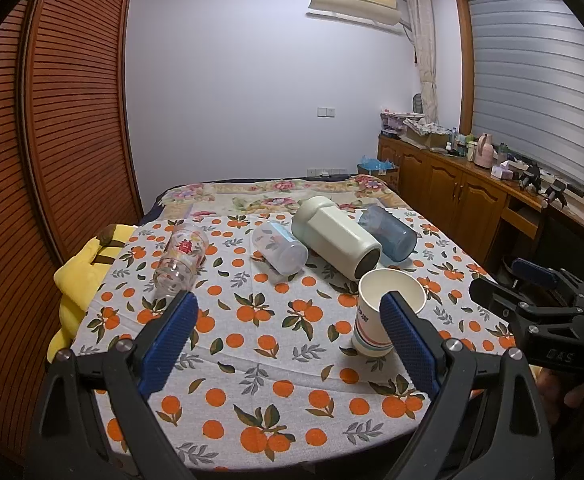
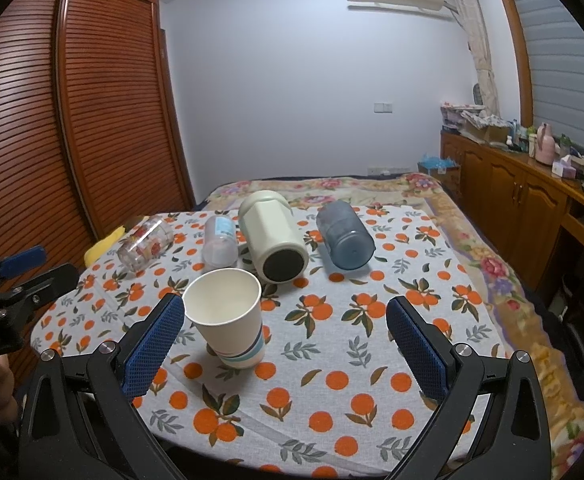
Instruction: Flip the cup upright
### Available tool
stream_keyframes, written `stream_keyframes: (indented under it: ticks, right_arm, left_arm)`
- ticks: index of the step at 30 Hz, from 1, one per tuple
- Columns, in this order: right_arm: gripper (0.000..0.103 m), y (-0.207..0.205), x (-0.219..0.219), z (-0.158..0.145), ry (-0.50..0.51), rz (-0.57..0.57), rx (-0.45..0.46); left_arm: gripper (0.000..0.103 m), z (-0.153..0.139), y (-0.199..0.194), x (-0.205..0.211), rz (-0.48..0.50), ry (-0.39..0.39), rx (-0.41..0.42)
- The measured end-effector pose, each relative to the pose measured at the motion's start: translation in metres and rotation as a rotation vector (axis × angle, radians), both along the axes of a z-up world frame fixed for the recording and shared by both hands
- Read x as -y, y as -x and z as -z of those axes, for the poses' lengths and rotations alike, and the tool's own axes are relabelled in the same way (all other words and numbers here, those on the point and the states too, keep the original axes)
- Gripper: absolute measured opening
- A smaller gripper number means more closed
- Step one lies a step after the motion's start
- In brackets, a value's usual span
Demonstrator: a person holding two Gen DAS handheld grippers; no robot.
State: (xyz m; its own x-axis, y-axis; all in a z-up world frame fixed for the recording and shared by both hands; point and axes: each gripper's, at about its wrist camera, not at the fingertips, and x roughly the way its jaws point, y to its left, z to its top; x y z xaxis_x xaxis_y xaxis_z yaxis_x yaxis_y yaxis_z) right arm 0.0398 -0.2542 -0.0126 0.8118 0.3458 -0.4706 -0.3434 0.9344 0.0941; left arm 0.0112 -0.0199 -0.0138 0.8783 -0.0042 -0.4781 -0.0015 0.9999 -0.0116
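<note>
A white paper cup (image 1: 383, 312) (image 2: 228, 320) with coloured stripes stands upright, mouth up, on the orange-print cloth. Behind it several cups lie on their sides: a clear glass with red print (image 1: 180, 256) (image 2: 144, 242), a frosted plastic cup (image 1: 278, 246) (image 2: 220, 240), a cream mug (image 1: 337, 236) (image 2: 272, 236) and a blue tumbler (image 1: 387, 232) (image 2: 345, 236). My left gripper (image 1: 290, 304) is open and empty above the cloth, the paper cup by its right finger. My right gripper (image 2: 286, 312) is open and empty, the paper cup just inside its left finger.
The cloth covers a table (image 1: 252, 412) with its rounded front edge near me. A flowered bed (image 2: 371, 188) lies behind, a louvred wardrobe (image 1: 52, 120) at left, a wooden cabinet (image 2: 523, 200) at right. A yellow cushion (image 1: 80, 276) sits off the table's left edge.
</note>
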Motion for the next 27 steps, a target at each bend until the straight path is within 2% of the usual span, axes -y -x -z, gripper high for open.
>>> stream_keyframes:
  ticks: [27]
  right_arm:
    - [0.103,-0.0006,0.0021,-0.0001,-0.002,0.0,-0.001]
  left_arm:
    - [0.093,-0.0012,0.0014,0.0007,0.002,0.0,0.006]
